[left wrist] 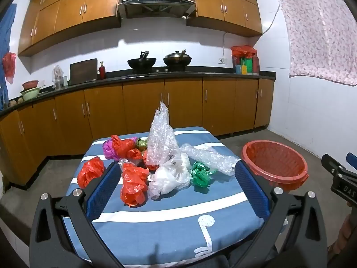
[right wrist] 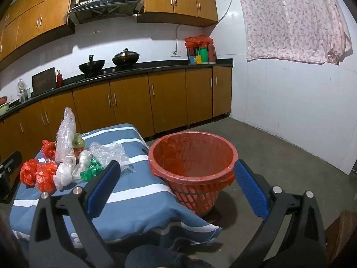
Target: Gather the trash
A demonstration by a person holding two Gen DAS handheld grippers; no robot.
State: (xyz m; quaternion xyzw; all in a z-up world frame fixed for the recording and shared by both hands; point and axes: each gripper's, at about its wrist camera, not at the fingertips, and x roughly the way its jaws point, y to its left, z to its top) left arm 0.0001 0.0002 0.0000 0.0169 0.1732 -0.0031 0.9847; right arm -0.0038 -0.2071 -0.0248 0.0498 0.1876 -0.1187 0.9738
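A pile of crumpled plastic trash lies on a small table with a blue striped cloth [left wrist: 156, 221]: red bags [left wrist: 133, 187], a white bag [left wrist: 169, 176], a green foil wad [left wrist: 200, 174], tall bubble wrap [left wrist: 161, 143] and a purple wad [left wrist: 108, 148]. My left gripper [left wrist: 176, 192] is open and empty, just short of the pile. A red-lined basket [right wrist: 191, 158] stands on the floor right of the table. My right gripper [right wrist: 178, 192] is open and empty, held in front of the basket. The pile also shows in the right wrist view [right wrist: 67, 172].
Wooden kitchen cabinets [left wrist: 183, 102] with a dark counter run behind the table, holding two woks [left wrist: 177, 61]. A white tiled wall [right wrist: 301, 111] with a hanging floral cloth [right wrist: 294, 20] is on the right. Bare concrete floor [right wrist: 279, 156] surrounds the basket.
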